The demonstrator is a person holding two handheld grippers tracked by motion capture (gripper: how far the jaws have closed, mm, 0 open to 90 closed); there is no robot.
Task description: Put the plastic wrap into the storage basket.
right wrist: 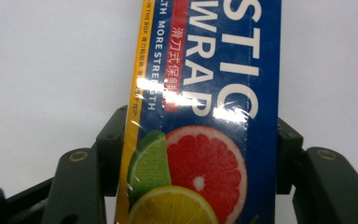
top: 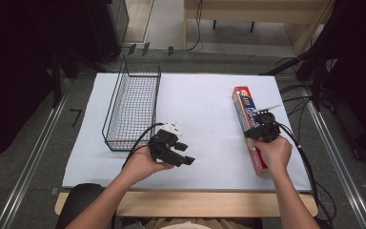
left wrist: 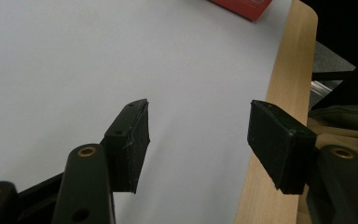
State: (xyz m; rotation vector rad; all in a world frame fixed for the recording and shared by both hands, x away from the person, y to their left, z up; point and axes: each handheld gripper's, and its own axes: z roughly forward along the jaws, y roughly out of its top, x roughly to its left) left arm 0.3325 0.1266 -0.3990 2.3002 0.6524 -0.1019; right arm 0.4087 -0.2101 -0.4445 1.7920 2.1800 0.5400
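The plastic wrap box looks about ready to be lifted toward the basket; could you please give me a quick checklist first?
1. Right gripper straddles the plastic wrap box: ok.
2. Jaws firmly clamped on the box: cannot tell.
3. Grip centred along the box: ok, roughly mid-length.
4. Left gripper open, holding nothing: ok.
5. Wire basket upright with room inside: ok.
6. White table surface between box and basket unobstructed: ok.

Tabletop: carries the basket and the wrap box, well apart.
Basket: on the left part, running from the far edge toward the person.
Wrap box: on the right part, lying lengthwise front to back.
Left tongs: just before the basket's near right corner, over bare tabletop.
Right tongs: over the wrap box's middle, one jaw at each long side.
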